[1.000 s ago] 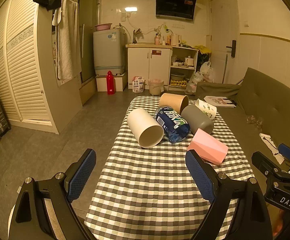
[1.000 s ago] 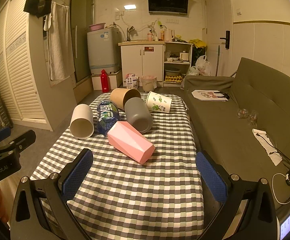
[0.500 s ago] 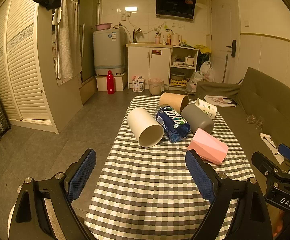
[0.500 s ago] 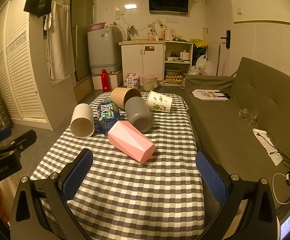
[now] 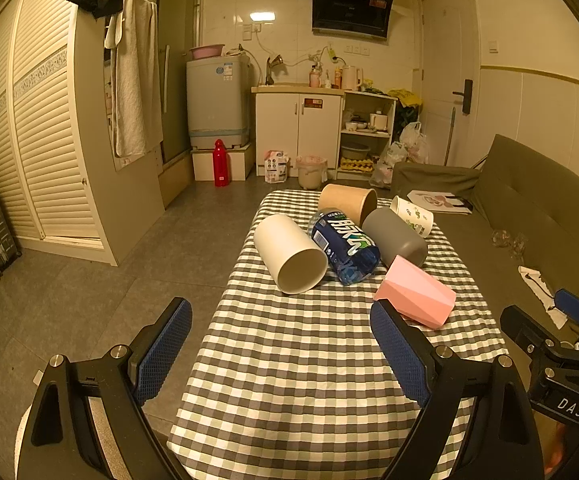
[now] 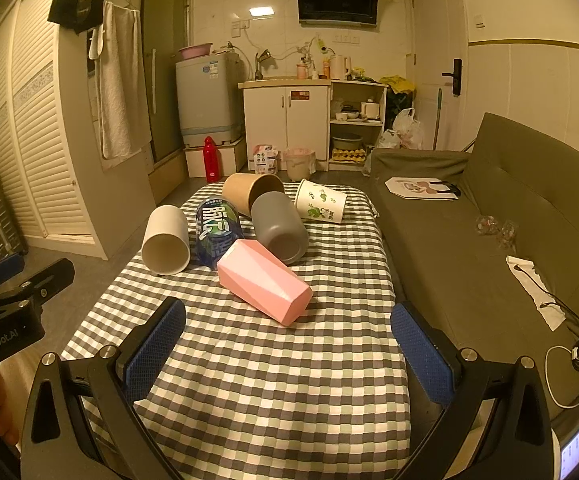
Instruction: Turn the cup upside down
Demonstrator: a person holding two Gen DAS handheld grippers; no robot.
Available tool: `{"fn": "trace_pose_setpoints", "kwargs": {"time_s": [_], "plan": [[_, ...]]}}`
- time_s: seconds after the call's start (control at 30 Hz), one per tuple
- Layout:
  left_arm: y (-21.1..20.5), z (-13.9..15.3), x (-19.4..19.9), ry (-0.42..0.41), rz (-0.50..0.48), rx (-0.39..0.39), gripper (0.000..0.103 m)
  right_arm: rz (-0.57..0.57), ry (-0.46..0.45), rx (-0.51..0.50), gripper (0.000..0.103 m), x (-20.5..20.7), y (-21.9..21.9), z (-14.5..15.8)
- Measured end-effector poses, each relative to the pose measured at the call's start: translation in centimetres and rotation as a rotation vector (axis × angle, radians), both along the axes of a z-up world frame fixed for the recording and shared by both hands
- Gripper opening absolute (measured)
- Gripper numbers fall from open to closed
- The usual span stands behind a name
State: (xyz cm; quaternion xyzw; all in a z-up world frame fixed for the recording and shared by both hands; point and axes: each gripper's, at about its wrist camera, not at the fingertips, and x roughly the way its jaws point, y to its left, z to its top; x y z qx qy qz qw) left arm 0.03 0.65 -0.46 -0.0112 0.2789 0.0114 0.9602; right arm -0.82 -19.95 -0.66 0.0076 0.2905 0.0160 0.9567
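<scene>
Several cups lie on their sides on a checked table point(image 5: 301, 364) point(image 6: 273, 376): a white cup point(image 5: 289, 254) point(image 6: 166, 240), a blue printed cup point(image 5: 345, 246) point(image 6: 217, 230), a grey cup point(image 5: 395, 236) point(image 6: 279, 228), a pink faceted cup point(image 5: 415, 292) point(image 6: 263, 280), a brown paper cup point(image 5: 347, 202) point(image 6: 249, 194) and a white leaf-print cup point(image 5: 411, 216) point(image 6: 321, 206). My left gripper point(image 5: 281, 344) is open and empty above the table's near end. My right gripper point(image 6: 289, 348) is open and empty, short of the pink cup.
A green sofa point(image 6: 489, 216) runs along the table's right side with papers and a cable on it. Open floor point(image 5: 109, 272) lies to the left, with louvred wardrobe doors beyond. Kitchen cabinets point(image 5: 297, 132) and a washing machine stand at the back.
</scene>
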Motion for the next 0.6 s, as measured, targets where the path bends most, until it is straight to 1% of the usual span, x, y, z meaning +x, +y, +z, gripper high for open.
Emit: {"fn": "trace_pose_setpoints", "kwargs": {"time_s": [0.5,0.6], "plan": [[0.02,-0.52,-0.16,0.009,0.001,-0.003,0.093,0.023,0.013,0.005,0.103,0.41,0.29,0.26],[-0.26,-0.71,0.4,0.02,0.004,-0.006,0.093,0.029,0.017,0.01,0.103,0.69,0.24,0.48]]}}
